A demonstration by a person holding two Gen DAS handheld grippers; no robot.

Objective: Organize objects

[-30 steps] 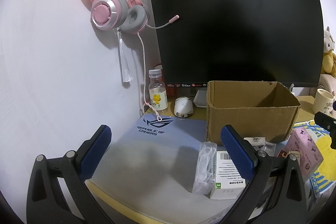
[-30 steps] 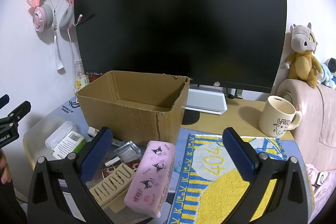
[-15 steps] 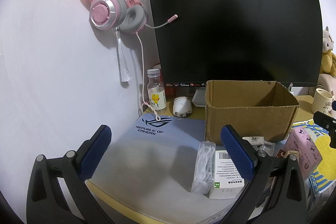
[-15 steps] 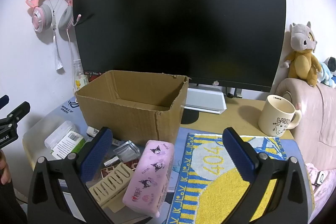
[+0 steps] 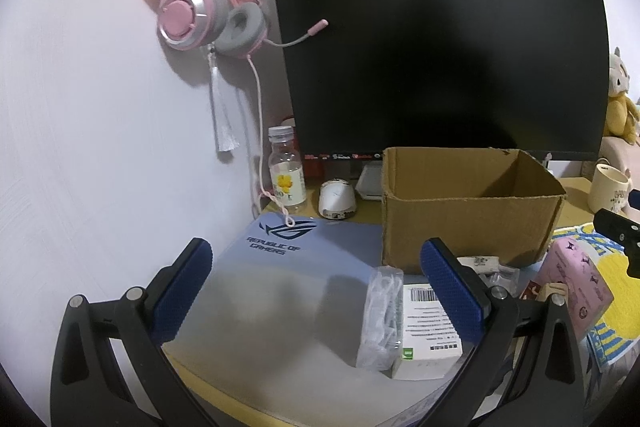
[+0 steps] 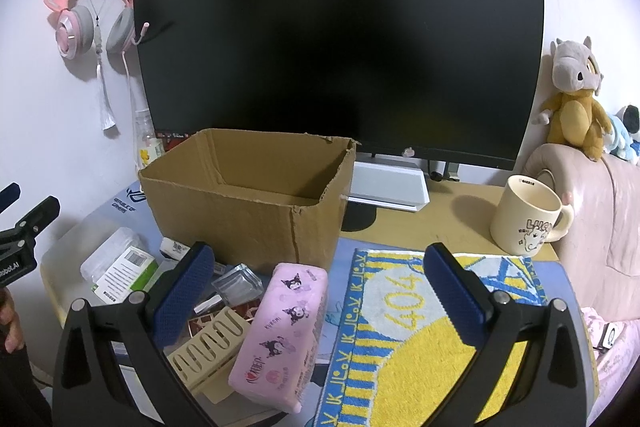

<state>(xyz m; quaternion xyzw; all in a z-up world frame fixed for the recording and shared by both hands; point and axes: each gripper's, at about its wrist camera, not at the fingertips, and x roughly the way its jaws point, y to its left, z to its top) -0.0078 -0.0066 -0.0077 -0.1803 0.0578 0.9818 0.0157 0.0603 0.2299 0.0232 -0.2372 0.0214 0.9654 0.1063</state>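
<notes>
**Inspector:** Status of both claws?

**Assessor:** The left claw [image 5: 316, 291] is spread wide with nothing between its pads, hovering over the grey mat [image 5: 280, 287] at lower centre of its view. The right claw [image 6: 320, 291] is likewise released and empty, low in its frame.

**Inspector:** Location of the items to be organised?

**Assessor:** They lie on the table, clustered just in front of the open cardboard box [image 6: 244, 211], which sits at centre of the right view and appears empty. The pink pencil case [image 6: 280, 331] lies between the right claw's fingers in that view, though not gripped. Left of it are a beige slotted piece [image 6: 208, 347], a clear small container [image 6: 236, 281] and a white labelled box [image 5: 428, 331] touching a clear plastic packet [image 5: 380, 315].

**Inspector:** Recommended handling?

**Assessor:** In my judgement, take the pencil case first: lower the right claw squarely across its narrow width, close near mid-length so it does not tip, then lift clear of the box's torn front rim before releasing inside.
</notes>
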